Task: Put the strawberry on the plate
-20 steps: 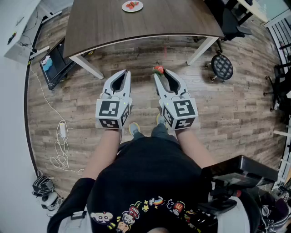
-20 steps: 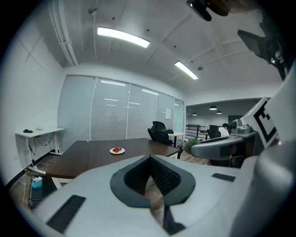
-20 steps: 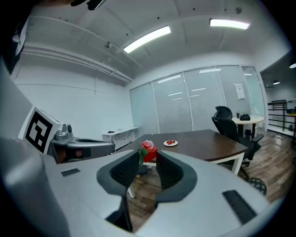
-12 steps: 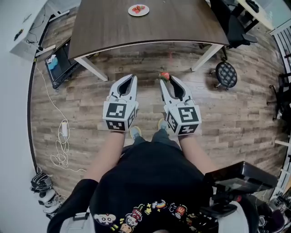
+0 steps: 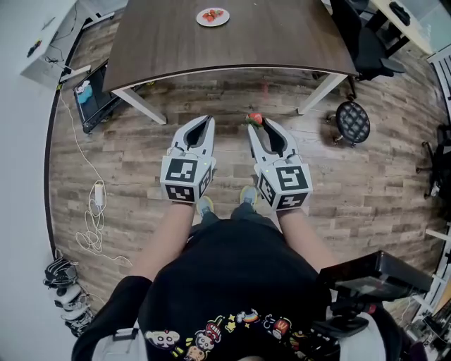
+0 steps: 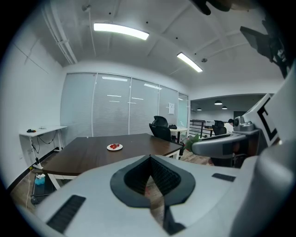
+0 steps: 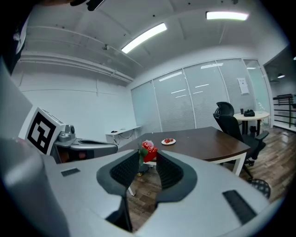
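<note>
A red strawberry [image 7: 148, 152] with a green top is pinched at the tips of my right gripper [image 7: 148, 156], which is shut on it; in the head view the strawberry [image 5: 255, 118] shows at the tip of that gripper [image 5: 258, 124] above the wood floor. My left gripper [image 5: 203, 122] is held beside it, shut with nothing between the jaws. The white plate [image 5: 212, 16] with red strawberries on it sits on the dark table [image 5: 282, 35], well ahead of both grippers. The plate [image 7: 168, 141] is also visible in the right gripper view, and the same plate [image 6: 114, 147] in the left gripper view.
Black office chairs [image 5: 359, 35] stand right of the table, with a round stool base [image 5: 353, 121] on the floor. A cart with a blue item [image 5: 91, 99] is at the table's left. Cables [image 5: 95, 225] lie on the floor at left.
The head view has shifted slightly, so the table and plate sit a bit differently in frame. Both grippers keep their pose, and the strawberry stays in the right one.
</note>
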